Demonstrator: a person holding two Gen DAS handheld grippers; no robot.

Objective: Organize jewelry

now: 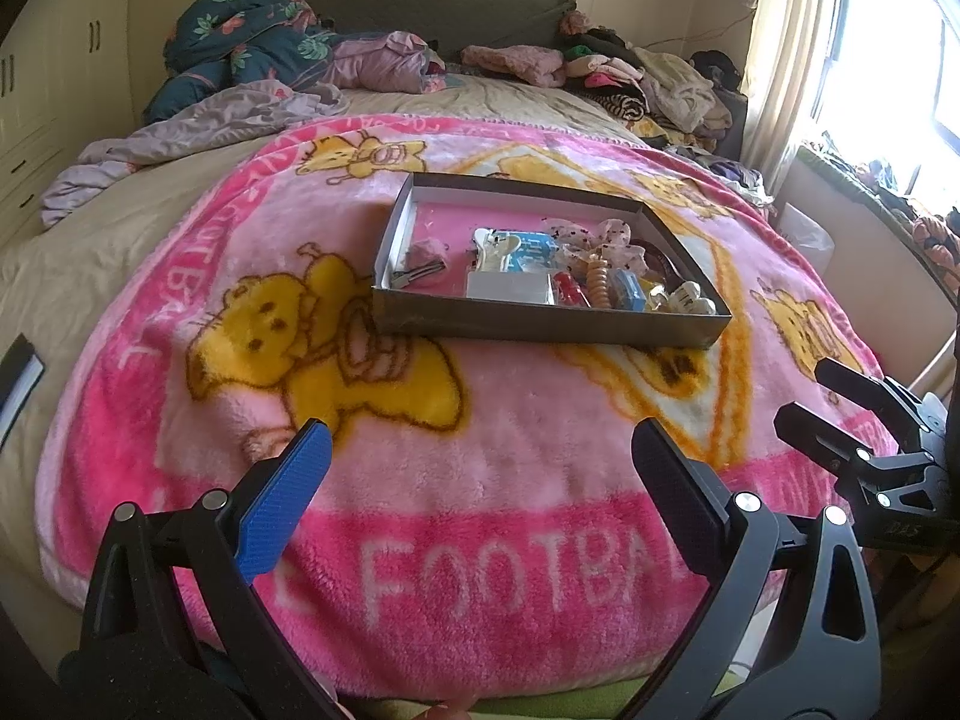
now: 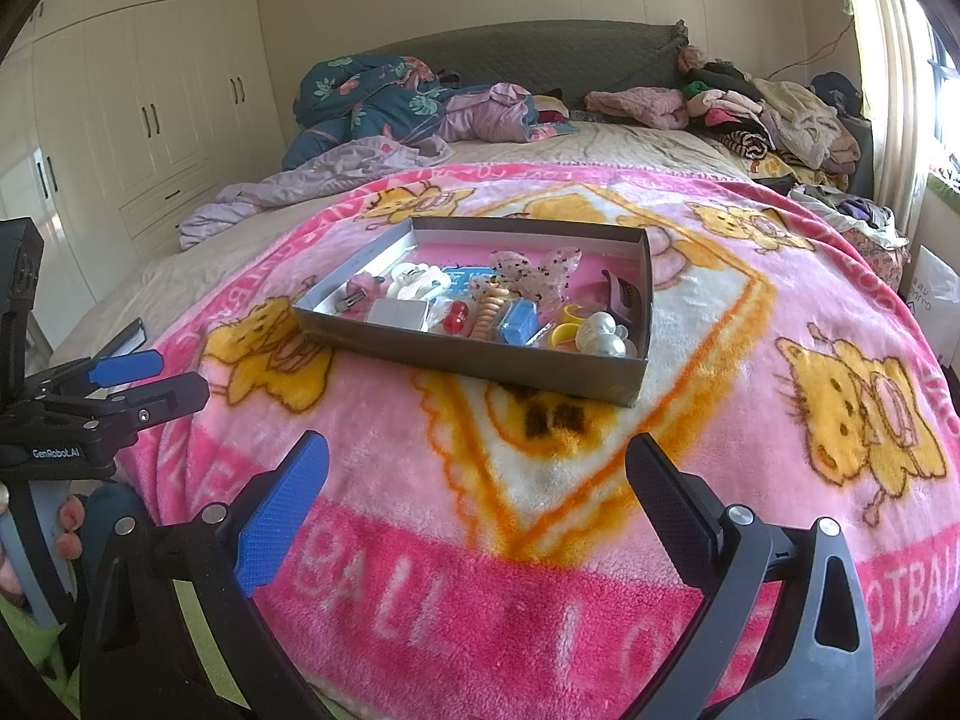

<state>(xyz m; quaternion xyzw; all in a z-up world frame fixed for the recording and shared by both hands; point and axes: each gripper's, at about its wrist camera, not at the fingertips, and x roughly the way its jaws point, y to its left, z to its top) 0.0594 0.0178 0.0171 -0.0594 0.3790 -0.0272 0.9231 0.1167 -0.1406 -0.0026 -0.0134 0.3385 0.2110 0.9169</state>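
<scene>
1. The right wrist view shows the tall cream wardrobe doors (image 2: 150, 90) and a yellow ring-shaped piece (image 2: 567, 318) beside large white pearl beads (image 2: 603, 333) in the box's near right corner; the left wrist view shows the bright window with its pale curtain (image 1: 786, 60) instead.
2. A pile of folded clothes (image 1: 654, 84) and a dark floral quilt (image 1: 240, 42) lie at the head of the bed, well behind the box; nothing stands between the tongs and the box.
3. The shallow grey cardboard box of jewelry (image 1: 540, 324) rests on the pink fleece blanket with yellow cartoon bears (image 1: 480, 480), ahead of both tongs and apart from them.
4. The left tongs (image 1: 480, 480) are released, spread wide above the blanket, grasping nothing.
5. The right tongs (image 2: 477, 480) are likewise released and hold nothing.
</scene>
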